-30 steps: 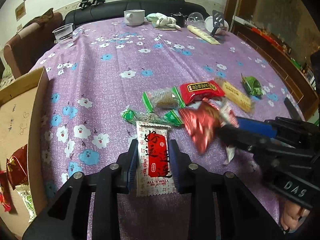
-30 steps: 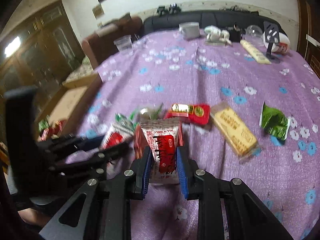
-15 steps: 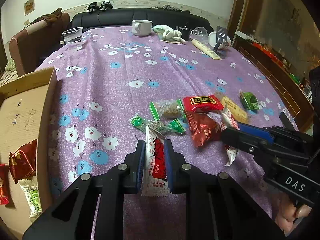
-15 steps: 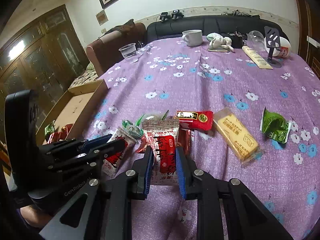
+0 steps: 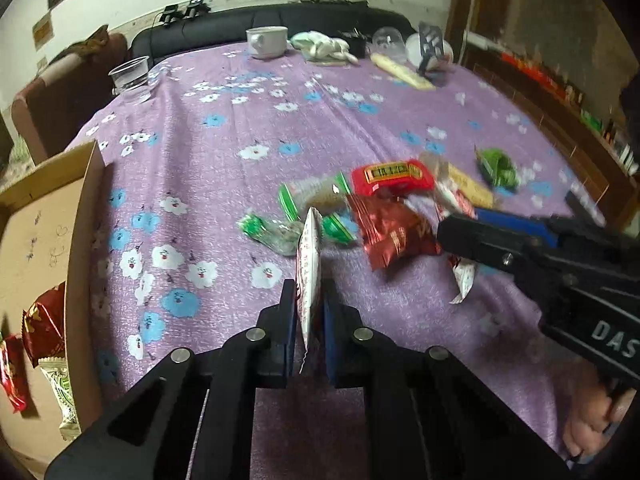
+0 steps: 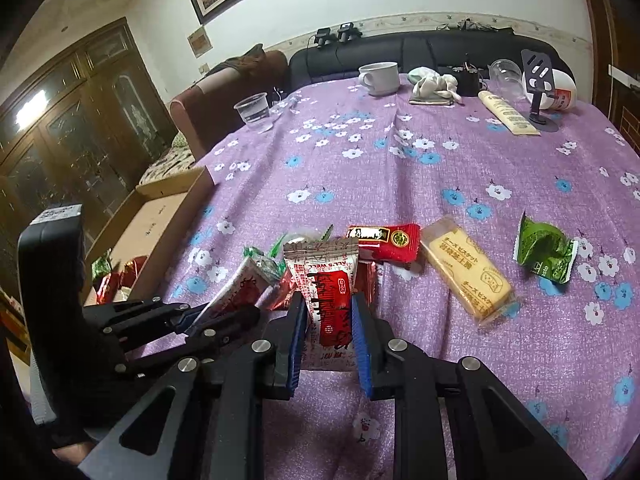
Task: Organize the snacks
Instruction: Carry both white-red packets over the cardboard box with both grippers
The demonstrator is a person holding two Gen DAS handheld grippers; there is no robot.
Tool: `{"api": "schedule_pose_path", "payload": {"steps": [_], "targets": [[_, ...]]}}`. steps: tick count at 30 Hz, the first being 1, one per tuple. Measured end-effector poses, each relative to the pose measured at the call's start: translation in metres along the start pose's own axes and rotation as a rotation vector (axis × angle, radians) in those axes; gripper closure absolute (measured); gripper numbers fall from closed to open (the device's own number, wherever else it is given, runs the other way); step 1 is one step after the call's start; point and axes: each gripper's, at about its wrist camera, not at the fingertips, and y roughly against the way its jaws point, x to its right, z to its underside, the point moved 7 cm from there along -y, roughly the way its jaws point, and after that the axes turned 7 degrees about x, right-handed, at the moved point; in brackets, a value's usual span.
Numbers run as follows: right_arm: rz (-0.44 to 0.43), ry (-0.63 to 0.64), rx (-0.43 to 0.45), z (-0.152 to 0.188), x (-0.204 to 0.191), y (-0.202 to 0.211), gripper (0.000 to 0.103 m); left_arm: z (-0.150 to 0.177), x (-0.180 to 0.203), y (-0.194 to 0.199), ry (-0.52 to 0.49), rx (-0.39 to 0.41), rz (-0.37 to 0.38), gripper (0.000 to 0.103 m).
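Two claws, each clamped on a white-and-red sachet above the counter: left claw pinches its sachet edge-on; right claw grips its sachet across the flat middle. Light, limp, slippery film; likely best held mid-body.

Cardboard box left of the tongs: cut off by frame edge. Snack pile ahead: motion-blurred.

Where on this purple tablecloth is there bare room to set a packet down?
Free: the wide middle of the tablecloth, between the plastic cup and the snack pile. Crowded: that pile before both grippers, and the far edge around the mug.
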Motion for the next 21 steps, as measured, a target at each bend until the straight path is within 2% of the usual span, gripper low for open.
{"api": "schedule_pose_path", "payload": {"steps": [4, 11, 21], "targets": [[-0.016, -0.001, 0.012, -0.001, -0.003, 0.003, 0.08, -0.004, -0.012, 0.009, 0.044, 0.024, 0.01, 0.094], [-0.024, 0.0, 0.034, -0.002, -0.005, 0.004, 0.08, 0.0, -0.025, 0.015, 0.103, 0.018, 0.033, 0.094], [-0.078, 0.03, 0.062, -0.003, -0.019, 0.005, 0.08, -0.005, -0.043, 0.045, 0.086, 0.109, -0.056, 0.094]]}}
